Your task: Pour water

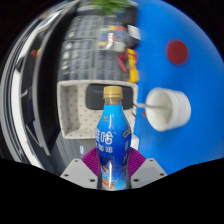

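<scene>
Bottle (113, 140), one, blue with orange cap, upright between the tool (113, 170) fingers, both pads pressed on it, one white cup (167, 105) beyond on blue counter (185, 140), one white basket (80, 108) behind.

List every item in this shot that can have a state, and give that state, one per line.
bottle: upright, cap on, held between the fingers
gripper: shut on the bottle, both pads against its sides
cup: upright on the blue surface, beyond and right of the bottle; contents cannot be seen
basket: upright behind the bottle, open at the top
</scene>
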`<action>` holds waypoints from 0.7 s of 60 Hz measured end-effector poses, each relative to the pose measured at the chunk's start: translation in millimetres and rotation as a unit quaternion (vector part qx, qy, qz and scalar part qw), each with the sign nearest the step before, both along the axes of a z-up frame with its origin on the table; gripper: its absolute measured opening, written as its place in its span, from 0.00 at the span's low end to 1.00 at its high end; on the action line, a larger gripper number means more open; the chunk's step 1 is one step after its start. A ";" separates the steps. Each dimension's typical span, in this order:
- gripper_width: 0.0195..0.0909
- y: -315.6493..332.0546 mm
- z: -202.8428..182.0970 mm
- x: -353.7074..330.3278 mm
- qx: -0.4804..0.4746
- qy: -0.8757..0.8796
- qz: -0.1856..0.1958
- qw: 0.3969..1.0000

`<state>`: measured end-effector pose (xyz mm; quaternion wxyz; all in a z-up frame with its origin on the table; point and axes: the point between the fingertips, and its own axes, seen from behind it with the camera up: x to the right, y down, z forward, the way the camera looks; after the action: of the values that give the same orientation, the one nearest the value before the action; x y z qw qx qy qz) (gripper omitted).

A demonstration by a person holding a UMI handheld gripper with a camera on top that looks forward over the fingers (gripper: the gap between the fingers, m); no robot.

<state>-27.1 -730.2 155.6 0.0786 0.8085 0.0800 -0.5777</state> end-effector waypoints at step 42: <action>0.19 256.4 -8.7 -12.5 0.673 0.066 0.068 0.734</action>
<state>-39.5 -473.8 146.9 -0.4525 0.6028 0.5071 -0.4180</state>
